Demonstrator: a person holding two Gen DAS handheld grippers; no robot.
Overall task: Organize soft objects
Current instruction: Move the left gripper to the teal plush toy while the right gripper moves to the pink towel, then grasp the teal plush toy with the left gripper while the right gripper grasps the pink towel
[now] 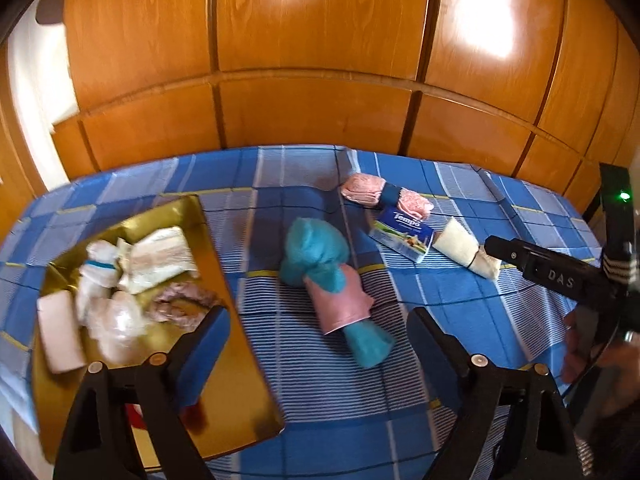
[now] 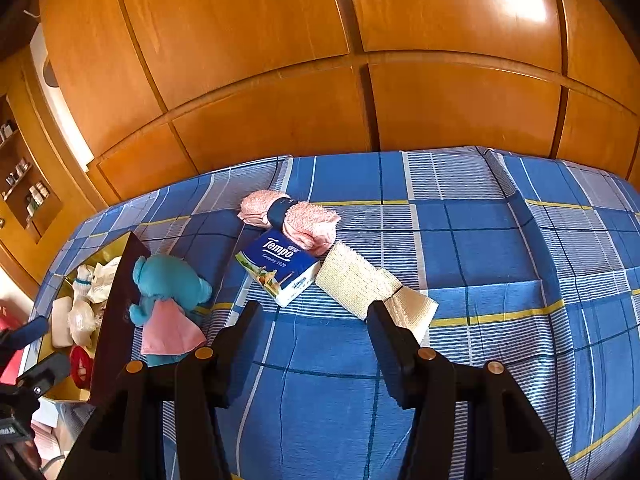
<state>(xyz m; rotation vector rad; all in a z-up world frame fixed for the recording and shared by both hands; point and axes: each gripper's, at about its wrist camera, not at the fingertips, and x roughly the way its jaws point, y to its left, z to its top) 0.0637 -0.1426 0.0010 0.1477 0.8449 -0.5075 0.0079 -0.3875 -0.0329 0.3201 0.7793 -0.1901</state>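
A teal plush toy in a pink dress point(image 1: 334, 276) lies on the blue checked bedcover, just ahead of my open, empty left gripper point(image 1: 320, 334); it shows in the right wrist view point(image 2: 168, 300) too. Further right lie a Tempo tissue pack point(image 1: 402, 234) point(image 2: 282, 266), a pink rolled towel with a dark band point(image 1: 386, 196) point(image 2: 292, 218) and a cream rolled cloth point(image 1: 466, 250) point(image 2: 366, 286). My right gripper point(image 2: 316, 320) is open and empty, just short of the cream cloth. A gold box point(image 1: 236, 332) at left holds several soft items.
A wooden wardrobe point(image 1: 320, 60) stands behind the bed. The right gripper's body point(image 1: 560, 276) reaches in from the right in the left wrist view. The gold box's dark raised wall point(image 2: 116, 308) stands beside the plush. Shelves point(image 2: 24, 184) are at far left.
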